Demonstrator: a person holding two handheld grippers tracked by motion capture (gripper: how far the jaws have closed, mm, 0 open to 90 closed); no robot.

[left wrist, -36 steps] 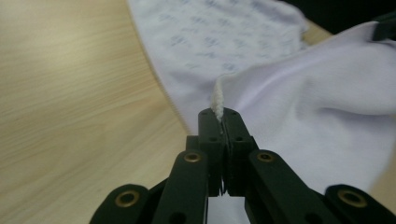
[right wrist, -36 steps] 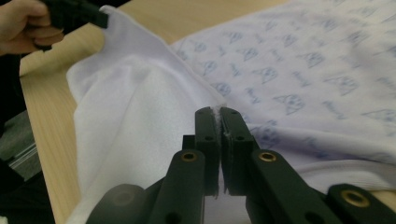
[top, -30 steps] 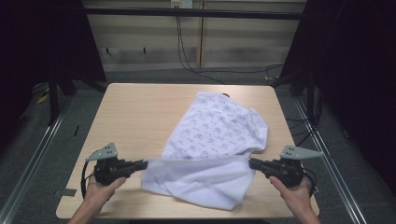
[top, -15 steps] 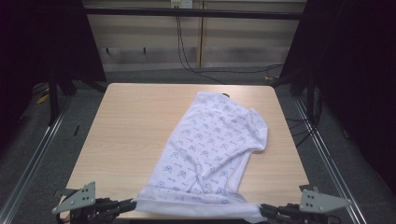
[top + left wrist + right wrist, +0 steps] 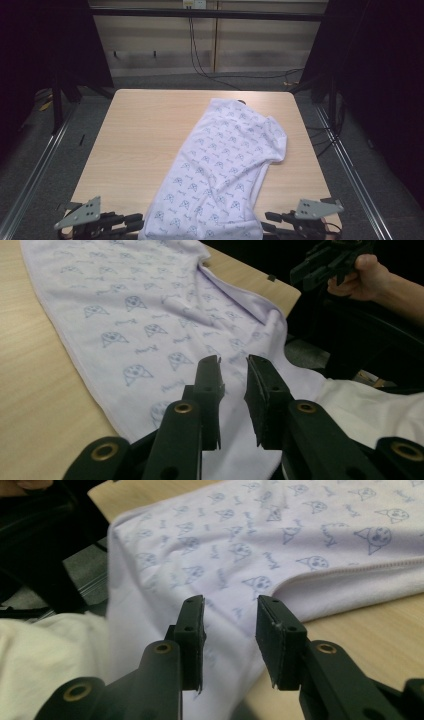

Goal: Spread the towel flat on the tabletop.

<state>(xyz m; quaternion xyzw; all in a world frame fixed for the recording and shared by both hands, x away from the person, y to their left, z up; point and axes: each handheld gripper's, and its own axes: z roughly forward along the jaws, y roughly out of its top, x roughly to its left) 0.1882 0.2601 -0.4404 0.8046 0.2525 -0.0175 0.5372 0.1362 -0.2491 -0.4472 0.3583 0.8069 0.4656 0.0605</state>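
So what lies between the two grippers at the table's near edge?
In the high view, the patterned cloth drapes over the edge between the left gripper and right gripper.

high overhead, two close views, shared cloth

Room dim; surroundings fall to near black. Overhead light evenly covers the table, shadows faint. High view soft, grainy. Gripper views: near jaws blurred and dark, the cloth slightly washed out.

shirt on table, overhanging near edge | grippers flanking it
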